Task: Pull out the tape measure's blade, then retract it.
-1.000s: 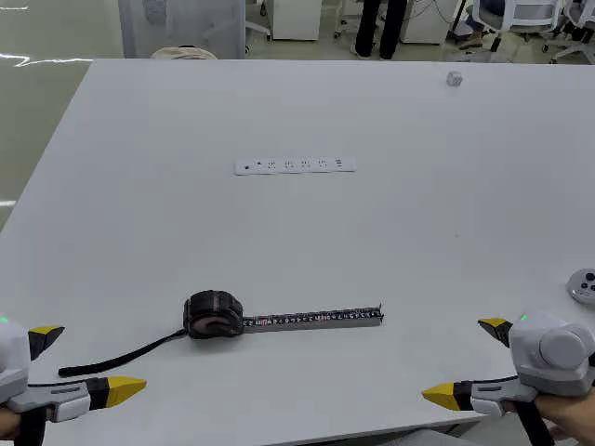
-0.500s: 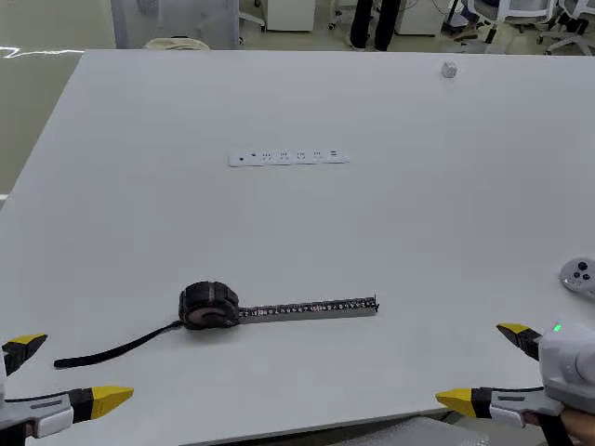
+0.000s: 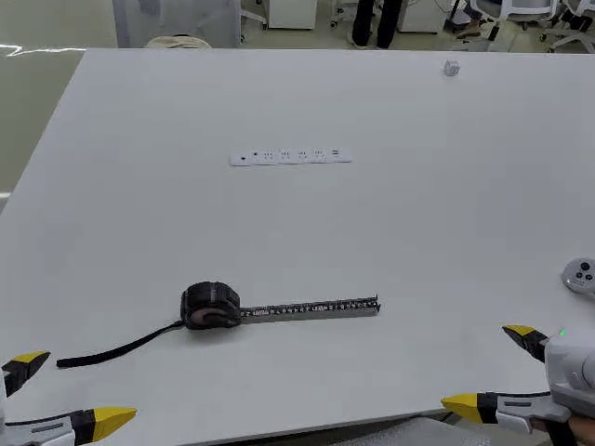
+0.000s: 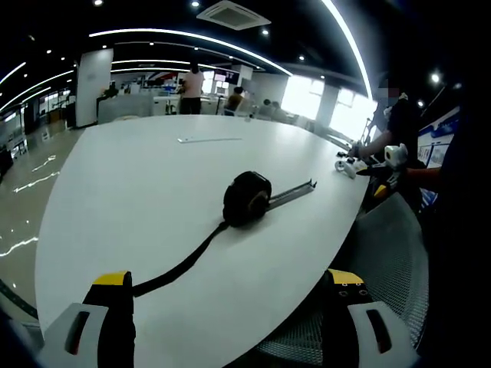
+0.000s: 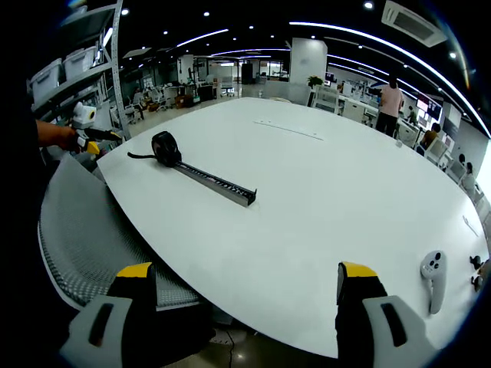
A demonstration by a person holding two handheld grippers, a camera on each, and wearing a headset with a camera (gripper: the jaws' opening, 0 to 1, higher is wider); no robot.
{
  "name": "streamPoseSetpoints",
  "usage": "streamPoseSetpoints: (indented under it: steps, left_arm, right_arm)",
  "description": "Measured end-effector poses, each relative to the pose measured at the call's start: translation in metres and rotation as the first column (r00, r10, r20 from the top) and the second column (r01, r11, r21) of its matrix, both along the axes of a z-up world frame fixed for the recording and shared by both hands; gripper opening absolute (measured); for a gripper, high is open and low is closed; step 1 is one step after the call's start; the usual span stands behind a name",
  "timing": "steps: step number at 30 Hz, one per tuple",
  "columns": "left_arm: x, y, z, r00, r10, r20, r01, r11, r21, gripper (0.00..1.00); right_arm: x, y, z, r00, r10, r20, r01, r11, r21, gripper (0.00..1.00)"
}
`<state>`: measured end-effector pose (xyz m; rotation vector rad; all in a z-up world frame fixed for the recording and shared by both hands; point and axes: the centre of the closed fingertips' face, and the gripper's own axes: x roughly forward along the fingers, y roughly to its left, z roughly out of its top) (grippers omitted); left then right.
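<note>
A black tape measure (image 3: 210,307) lies on the white table (image 3: 297,223), its blade (image 3: 311,309) pulled out to the right and its black wrist strap (image 3: 116,351) trailing to the left. The left gripper (image 3: 65,390) hovers open at the table's near left edge, well short of the strap. At the near right edge the right gripper (image 3: 497,367) is open too, apart from the blade's hook end. In the left gripper view the tape measure (image 4: 247,198) lies ahead of the open left gripper (image 4: 230,287). The right gripper view has the tape measure (image 5: 166,146) and blade (image 5: 217,184) far ahead of the right gripper (image 5: 249,280).
A white power strip (image 3: 290,156) lies mid-table. A small grey object (image 3: 451,68) sits at the far right, and a white controller (image 3: 581,276) near the right edge. Chairs and people stand beyond the far edge. A grey mesh chair seat (image 5: 84,238) sits below the near edge.
Both grippers have drawn back towards me and lower in the head view. The tape measure and its blade lie as before.
</note>
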<state>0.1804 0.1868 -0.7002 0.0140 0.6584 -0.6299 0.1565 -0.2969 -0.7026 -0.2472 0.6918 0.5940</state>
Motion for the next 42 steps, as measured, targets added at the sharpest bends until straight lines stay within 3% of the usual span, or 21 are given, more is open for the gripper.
streamPoseSetpoints:
  steps: [5,13,18,21,23,27,31,33,37,39,40,42]
  left_arm:
    - [0.002,0.002,0.001,1.0,0.002,0.001,-0.002,1.0,0.005,1.0]
    - [0.003,-0.006,-0.001,1.0,-0.028,0.001,0.028,1.0,0.007,1.0]
    - [0.013,-0.008,0.007,0.999,0.015,0.033,-0.015,1.0,0.009,1.0]
    - [0.011,-0.014,0.004,1.0,0.023,-0.001,-0.023,0.999,0.025,1.0]
    - [0.013,-0.017,0.003,0.999,0.037,0.005,-0.037,0.998,0.049,1.0]
    - [0.022,-0.028,0.014,0.997,0.056,0.059,-0.058,0.998,0.034,1.0]
    - [0.029,-0.037,0.016,0.995,0.071,0.077,-0.073,0.997,0.027,1.0]
    - [0.032,-0.041,0.013,0.994,0.078,0.071,-0.081,0.996,0.041,1.0]
    - [0.04,-0.044,0.017,0.987,0.126,0.104,-0.133,0.989,0.06,1.0]
    - [0.043,-0.044,0.021,0.98,0.151,0.126,-0.16,0.985,0.062,1.0]
    - [0.044,-0.045,0.023,0.977,0.169,0.131,-0.178,0.982,0.059,1.0]
    - [0.044,-0.049,0.02,0.977,0.172,0.125,-0.181,0.982,0.062,1.0]
  right_arm:
    - [0.0,0.002,-0.002,1.0,-0.001,0.0,0.001,1.0,0.006,1.0]
    - [-0.001,-0.003,-0.001,1.0,0.005,0.0,-0.005,0.999,-0.032,1.0]
    - [0.005,-0.001,0.004,0.999,0.043,-0.006,-0.044,0.997,-0.058,1.0]
    - [0.008,0.003,0.003,0.995,0.09,-0.041,-0.093,0.992,-0.079,0.98]
    - [0.013,0.008,0.004,0.989,0.138,-0.044,-0.142,0.984,-0.104,0.98]
    - [0.026,0.018,0.002,0.976,0.207,-0.073,-0.215,0.969,-0.125,0.99]
    - [0.041,0.03,0.004,0.961,0.264,-0.083,-0.273,0.953,-0.129,0.98]
    - [0.051,0.035,0.006,0.95,0.304,-0.073,-0.311,0.94,-0.138,0.98]
    - [0.068,0.047,0.01,0.929,0.362,-0.078,-0.37,0.918,-0.144,0.98]
    - [0.073,0.051,0.01,0.92,0.38,-0.091,-0.39,0.908,-0.152,0.97]
    - [0.076,0.053,0.01,0.909,0.403,-0.103,-0.415,0.896,-0.161,0.97]
    - [0.081,0.057,0.008,0.894,0.429,-0.13,-0.446,0.879,-0.169,0.95]
